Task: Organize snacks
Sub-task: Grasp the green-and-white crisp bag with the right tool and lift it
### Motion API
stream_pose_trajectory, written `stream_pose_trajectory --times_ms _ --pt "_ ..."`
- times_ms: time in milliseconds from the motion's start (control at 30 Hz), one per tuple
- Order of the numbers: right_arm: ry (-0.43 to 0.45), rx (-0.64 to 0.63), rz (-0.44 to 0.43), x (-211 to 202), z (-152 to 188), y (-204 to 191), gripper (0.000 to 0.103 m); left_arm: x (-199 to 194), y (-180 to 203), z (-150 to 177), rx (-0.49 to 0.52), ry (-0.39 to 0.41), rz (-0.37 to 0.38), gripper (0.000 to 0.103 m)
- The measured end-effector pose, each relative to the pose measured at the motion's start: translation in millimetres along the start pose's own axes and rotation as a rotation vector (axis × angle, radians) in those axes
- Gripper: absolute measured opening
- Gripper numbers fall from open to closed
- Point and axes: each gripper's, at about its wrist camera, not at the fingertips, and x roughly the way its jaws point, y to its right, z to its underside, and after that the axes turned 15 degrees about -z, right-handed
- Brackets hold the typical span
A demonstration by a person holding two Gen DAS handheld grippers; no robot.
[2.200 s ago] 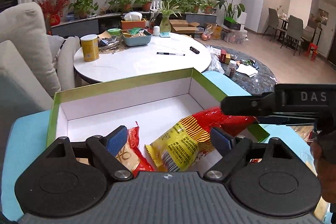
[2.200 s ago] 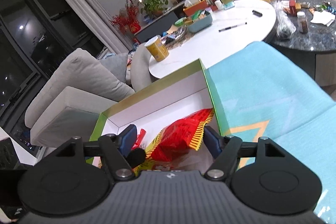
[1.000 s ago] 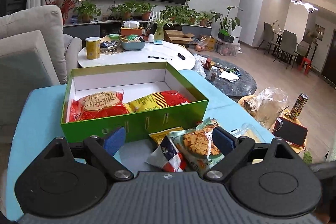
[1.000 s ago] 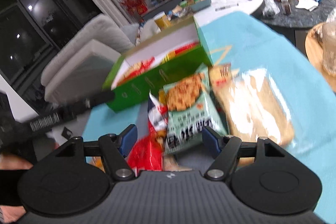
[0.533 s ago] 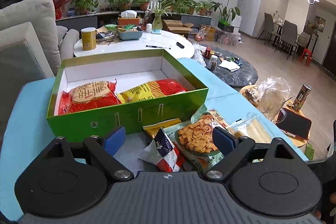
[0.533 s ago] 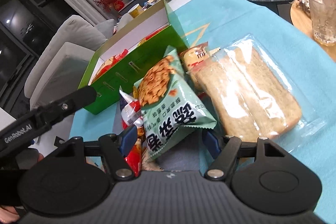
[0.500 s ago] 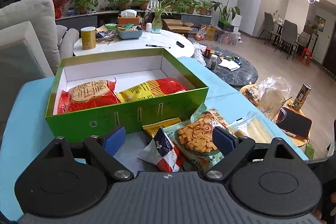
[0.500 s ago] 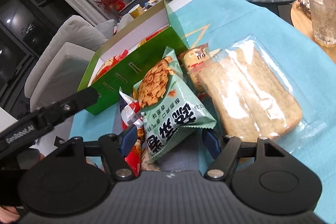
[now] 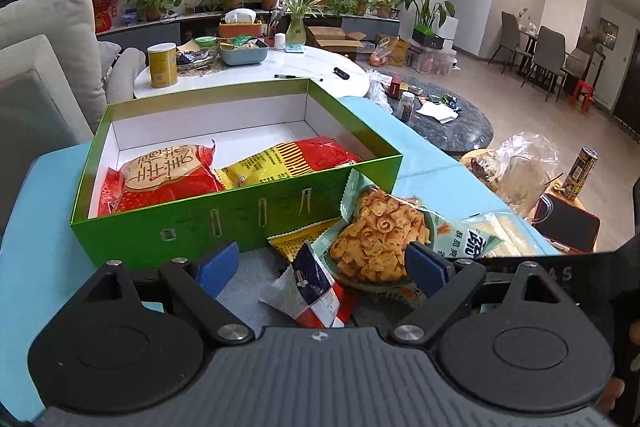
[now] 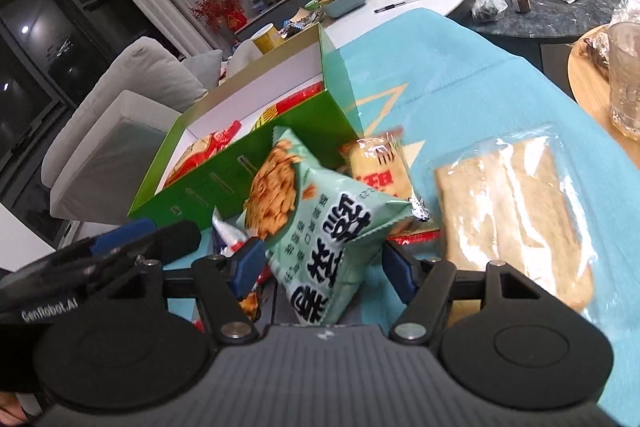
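Note:
A green box (image 9: 192,227) (image 10: 224,179) on the teal cloth holds a red snack bag (image 9: 160,175) and a yellow-red bag (image 9: 288,159). In front of it lies a pile: a mint-green cracker bag (image 9: 380,231) (image 10: 320,223), a red-white-blue packet (image 9: 312,291), a yellow packet (image 9: 296,239) and an orange-white packet (image 10: 380,163). My right gripper (image 10: 324,267) is open, its fingers on either side of the mint-green bag's lower end. My left gripper (image 9: 320,263) is open over the red-white-blue packet, empty.
A clear bag of bread slices (image 10: 512,207) lies right of the pile. A round wooden side table (image 10: 588,75) with a glass and can stands at right. A white round table (image 9: 248,75) with a yellow tin (image 9: 162,65) is behind the box; a sofa (image 9: 40,67) at left.
Both grippers have come back from the box to the pile. The right gripper has moved in around the mint-green bag, which now sits tilted up higher.

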Motion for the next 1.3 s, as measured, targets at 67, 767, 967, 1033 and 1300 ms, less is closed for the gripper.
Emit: stream_pose_trajectory --times_ms 67,767,967,1033,1300 --pt "0.004 0.006 -0.010 -0.1 -2.4 2.4 0.054 2.4 0.2 0.0 -0.001 -0.003 0.003 0.089" --pt "0.022 -0.027 -0.041 9.7 -26.4 -0.7 0.046 34.4 26.2 -5.7 0.130 -0.030 0.113 0.089" --pt "0.034 0.009 -0.032 7.5 -22.4 1.0 0.047 43.0 23.6 -4.4 0.117 -0.058 0.156 0.087" --pt "0.044 0.029 -0.019 3.9 -20.3 1.8 0.048 42.6 23.4 -3.8 0.123 -0.056 0.153 0.084" --pt "0.078 0.049 0.000 -11.7 -11.2 -4.8 0.053 37.8 11.0 -5.7 0.122 -0.024 0.146 0.084"
